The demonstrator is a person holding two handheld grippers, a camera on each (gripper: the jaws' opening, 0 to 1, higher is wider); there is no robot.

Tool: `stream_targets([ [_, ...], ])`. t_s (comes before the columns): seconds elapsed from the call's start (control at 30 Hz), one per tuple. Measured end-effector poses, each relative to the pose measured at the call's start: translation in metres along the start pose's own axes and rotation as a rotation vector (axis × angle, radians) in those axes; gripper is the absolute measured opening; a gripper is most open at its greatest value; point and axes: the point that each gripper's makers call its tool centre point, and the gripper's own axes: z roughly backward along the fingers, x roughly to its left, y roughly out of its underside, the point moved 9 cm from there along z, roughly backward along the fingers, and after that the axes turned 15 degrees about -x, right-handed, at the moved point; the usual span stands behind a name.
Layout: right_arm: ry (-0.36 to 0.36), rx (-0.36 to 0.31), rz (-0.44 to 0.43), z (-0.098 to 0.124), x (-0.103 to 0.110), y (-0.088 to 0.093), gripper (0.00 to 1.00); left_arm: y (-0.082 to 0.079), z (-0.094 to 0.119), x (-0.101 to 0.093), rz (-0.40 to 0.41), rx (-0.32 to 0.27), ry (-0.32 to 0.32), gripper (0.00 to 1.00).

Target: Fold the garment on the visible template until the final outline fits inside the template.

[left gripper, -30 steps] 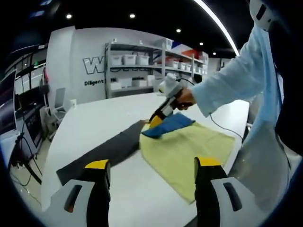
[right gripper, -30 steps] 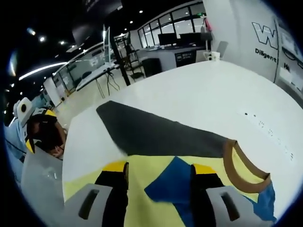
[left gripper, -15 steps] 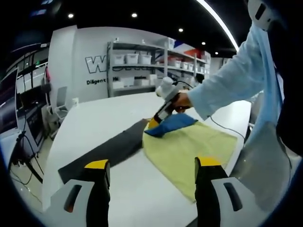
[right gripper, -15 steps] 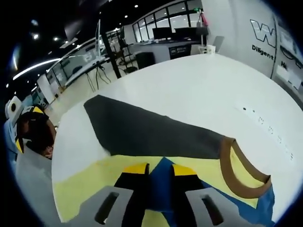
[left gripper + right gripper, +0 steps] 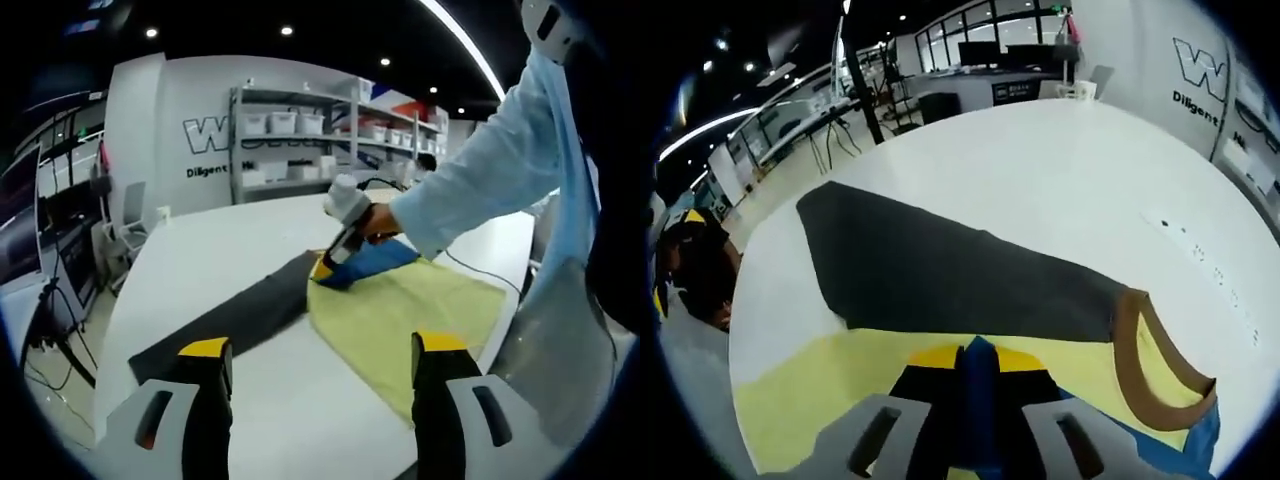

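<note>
Garment (image 5: 405,310), yellow with blue panel, lies near surface (image 5: 215,265) edge, partly over dark template (image 5: 235,315). Right tool (image 5: 975,362) clenched on blue fold (image 5: 978,352); left tool (image 5: 318,352) released, hovering. Advice: carry fold low, keep cloth taut, land edge inside template.

Surface: white table (image 5: 200,260).
On it: dark template (image 5: 940,280), yellow garment (image 5: 400,320) overlapping the template's edge.
</note>
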Motion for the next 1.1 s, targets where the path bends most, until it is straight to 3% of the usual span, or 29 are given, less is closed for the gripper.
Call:
stream_targets([
  [0.37,0.012,0.006,0.022,0.004,0.001,-0.002,0.0,0.001,0.004,0.001,0.0,0.001,-0.004,0.71],
  [0.7,0.06,-0.092,-0.013,0.009,-0.011,-0.028,0.0,0.002,0.003,0.0,0.006,-0.002,-0.003,0.7],
  [1.1,0.012,-0.024,-0.047,-0.01,-0.012,-0.009,0.0,0.003,0.008,0.003,0.011,0.009,-0.02,0.7],
])
